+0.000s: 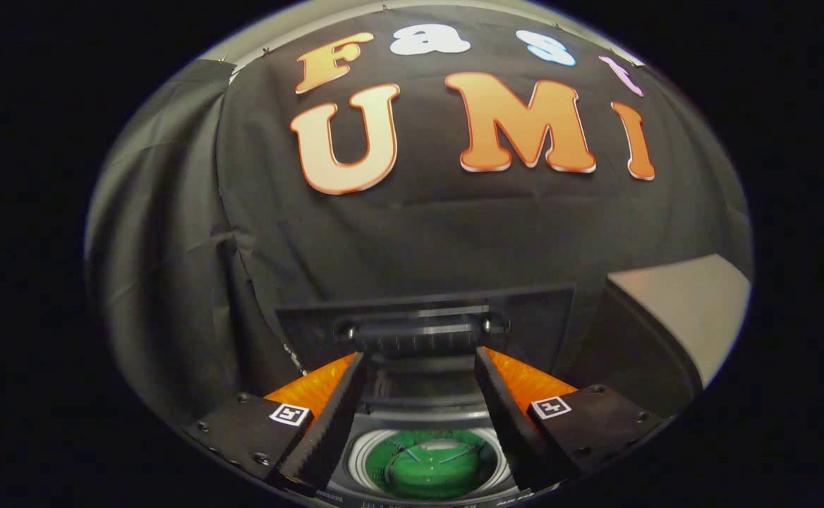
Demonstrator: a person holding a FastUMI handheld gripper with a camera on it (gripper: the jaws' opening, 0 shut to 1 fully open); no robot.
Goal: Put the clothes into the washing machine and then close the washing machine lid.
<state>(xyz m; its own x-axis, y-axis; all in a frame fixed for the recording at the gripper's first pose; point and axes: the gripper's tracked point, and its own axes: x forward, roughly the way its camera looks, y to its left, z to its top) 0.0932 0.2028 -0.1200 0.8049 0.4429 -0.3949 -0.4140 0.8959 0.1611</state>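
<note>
No legible text; only square coded markers (291,414) on the claw (419,367).

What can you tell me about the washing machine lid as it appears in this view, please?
The washing machine lid stands raised, roughly upright, just beyond the gripper fingertips. It looks like dark, smooth plastic or tinted panel, with a bar-shaped handle along its near edge. The open fingers flank that handle; whether they touch it is unclear. Below, the drum opening holds something green. The lid is not yet closed.

Black cloth wall (412,233), pale surface (687,303) beside it
</note>
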